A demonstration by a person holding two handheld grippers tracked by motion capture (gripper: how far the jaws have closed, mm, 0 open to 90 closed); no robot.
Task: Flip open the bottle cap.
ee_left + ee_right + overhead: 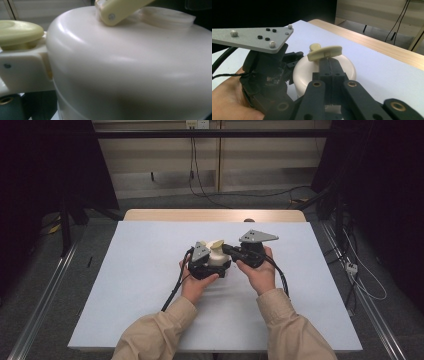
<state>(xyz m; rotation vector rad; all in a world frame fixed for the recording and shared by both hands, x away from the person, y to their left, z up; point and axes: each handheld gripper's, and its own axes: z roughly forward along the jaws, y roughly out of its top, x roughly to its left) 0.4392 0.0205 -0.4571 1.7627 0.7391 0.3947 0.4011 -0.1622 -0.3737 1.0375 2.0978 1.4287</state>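
Note:
A squat cream pot (218,259) (130,70) (348,67) stands mid-table, with a pale yellow swing handle (217,244) (120,8) (324,53) raised over its lid. A yellow lever (17,31) (315,46) sits at one side of it. The left gripper (211,268) (287,75) hugs the pot from the near left, its jaws against the pot's sides. The right gripper (227,250) (329,61) reaches in from the right, its jaws pressed together at the middle of the handle, pinching it. A hand holds each gripper.
The pot rests on a white sheet (150,270) that covers a wooden table (215,215). Black cables (172,292) trail from the grippers toward the near edge. Dark frames and floor cables surround the table.

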